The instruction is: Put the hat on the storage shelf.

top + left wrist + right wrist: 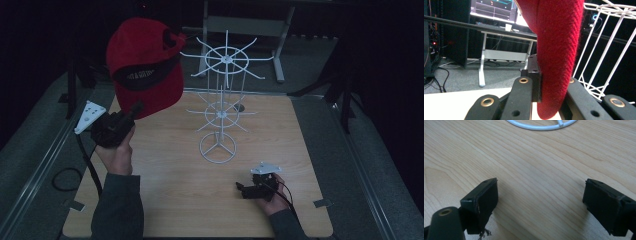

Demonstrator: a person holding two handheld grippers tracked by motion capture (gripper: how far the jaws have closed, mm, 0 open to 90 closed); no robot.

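The left gripper (134, 109) clamps the brim of a red baseball cap (144, 65), holding it aloft at ten o'clock from the white wire rack (221, 100), while the right gripper (241, 189) rests on the wooden table (170, 200), jaws spread wide.

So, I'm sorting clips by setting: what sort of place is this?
Probably a lab or test workspace, not a shop: a wooden table set apart in a dark room, a desk with lit monitors behind it, and loose cables across the carpeted floor.

White wire rack (223, 107) upright on wooden table (165, 190); desk (499, 53) behind.
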